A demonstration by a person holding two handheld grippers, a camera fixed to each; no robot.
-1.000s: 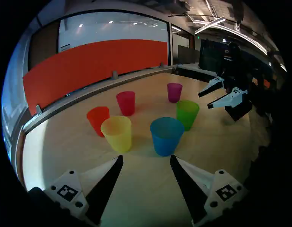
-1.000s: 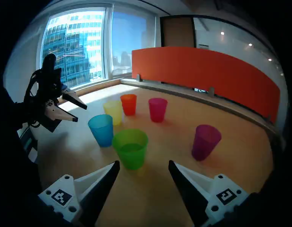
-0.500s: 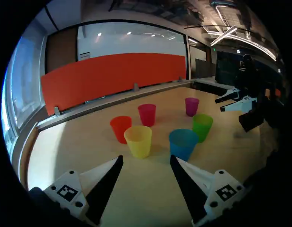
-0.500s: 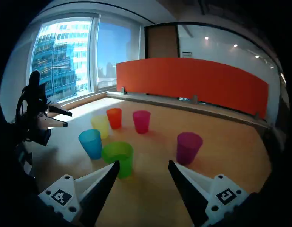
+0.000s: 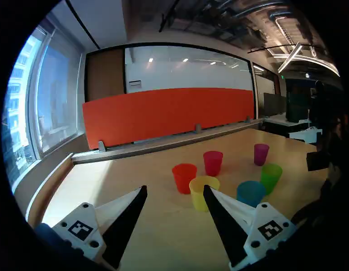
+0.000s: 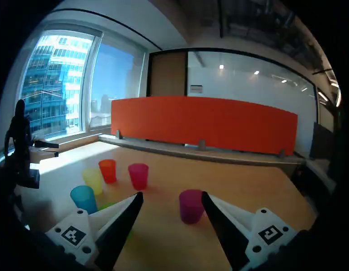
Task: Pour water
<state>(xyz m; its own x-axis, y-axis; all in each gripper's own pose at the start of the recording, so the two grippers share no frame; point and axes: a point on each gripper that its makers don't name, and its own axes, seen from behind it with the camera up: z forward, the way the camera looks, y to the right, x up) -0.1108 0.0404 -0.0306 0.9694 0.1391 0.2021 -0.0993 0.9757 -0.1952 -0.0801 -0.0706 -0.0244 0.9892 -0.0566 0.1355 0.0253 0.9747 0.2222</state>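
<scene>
While the left hand-held gripper and right hand-held gripper gape empty, 6 cups stand ahead on the bench.

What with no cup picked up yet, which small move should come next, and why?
Probably ease the right gripper down and forward toward the purple cup: its jaws stand open and empty, and that cup stands just ahead of them. Which cup holds water I cannot tell.
</scene>
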